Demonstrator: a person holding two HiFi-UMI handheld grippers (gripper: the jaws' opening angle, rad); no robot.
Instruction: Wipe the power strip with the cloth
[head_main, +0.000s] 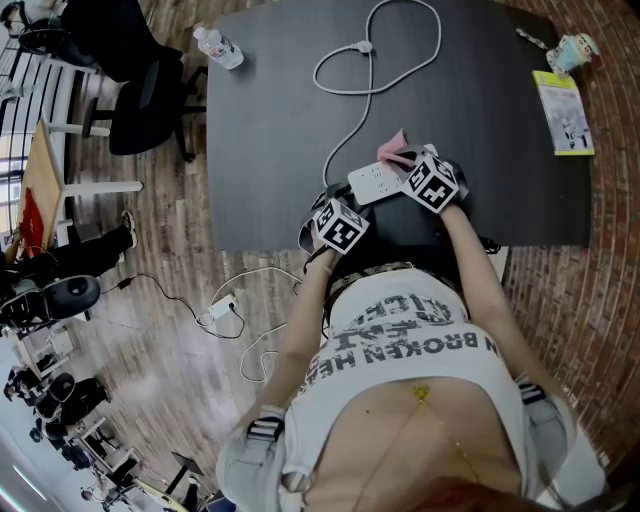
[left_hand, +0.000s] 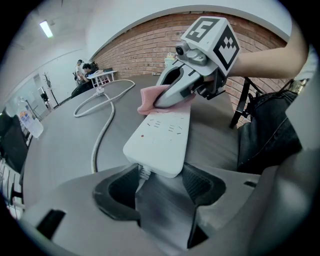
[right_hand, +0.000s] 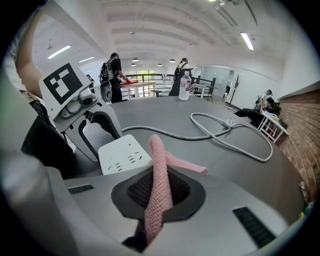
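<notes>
Your left gripper (left_hand: 161, 173) sits closest in its own view, its dark fingers spread wide against the two sides of the cable end of the white plastic power strip (left_hand: 161, 134). They look to be clamping it flat on the dark grey desk (head_main: 270, 110), near the front edge just ahead of you. Your right gripper (right_hand: 159, 188) has its fingers closed on the pink knitted cloth (right_hand: 161, 160), which rises out of the grip as a rolled strand and folds over toward the strip. In the left gripper view that cloth lies on the strip's far end, under the right gripper's nose, so I judge the wipe to be under way at that end. The socket face between the cloth and your left fingers is bare, and nothing on it shows whether it has been rubbed, so count that stretch and the sides as left to do. The strip's white round cable (left_hand: 103, 131) loops away over the desk, apart from both grippers. Of containers only one is sure: a clear plastic water bottle (head_main: 218, 47), capped, at the far left corner of the desk, well apart from the work; how full it is I cannot tell. A small pale object (head_main: 574, 50) at the far right corner, near a yellow-green booklet (head_main: 568, 112), may be a cup, but it is too small to say.
</notes>
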